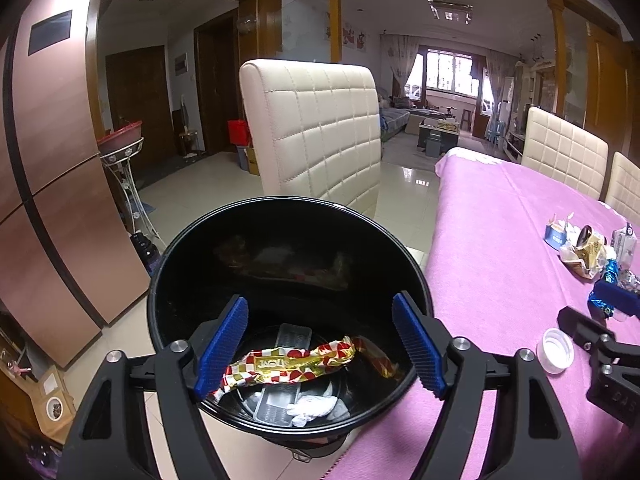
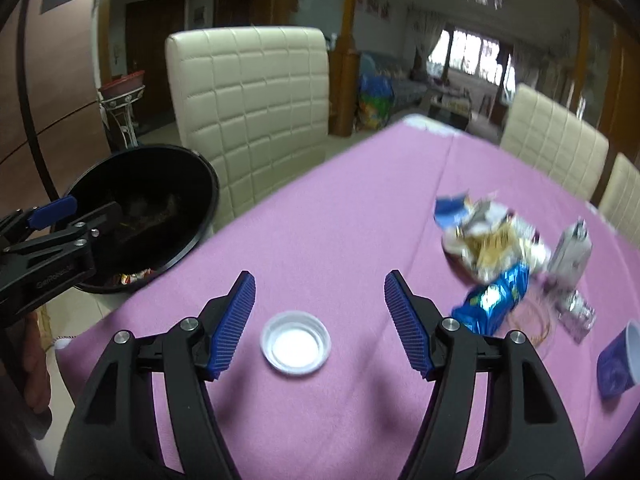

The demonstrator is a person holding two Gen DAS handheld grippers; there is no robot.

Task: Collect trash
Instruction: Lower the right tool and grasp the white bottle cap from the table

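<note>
Bin: a round black bin (image 1: 256,248) stands on the floor against the near edge of the worktop (image 1: 500,240), which is covered with a pink cloth.
Bin contents: a long red, white and gold checked wrapper (image 1: 292,366) lies across the bottom, over a clear plastic tray (image 1: 280,404), with a crumpled white tissue (image 1: 314,408) beside it.
Writing: the wrapper carries gold lettering that I cannot read with certainty; the side of the left tool shows small pale lettering in the right wrist view, too small to make out.
Left tool: the left tool (image 1: 320,344) hangs over the mouth of the bin, jaws spread and empty, the wrapper lying loose below them.
Right tool: the right tool (image 2: 320,320) is over the worktop, jaws parted and gripping nothing.
Cap: a white bottle cap (image 2: 296,343), open side up, lies on the cloth between the right tool's blue pads (image 2: 234,322), touching neither.
Other rubbish: beyond and to the right sits a heap of crumpled wrappers (image 2: 492,240), a shiny blue packet (image 2: 494,300) and a tipped purple paper cup (image 2: 620,360).
Chairs: cream padded chairs (image 1: 316,128) stand around the worktop.
</note>
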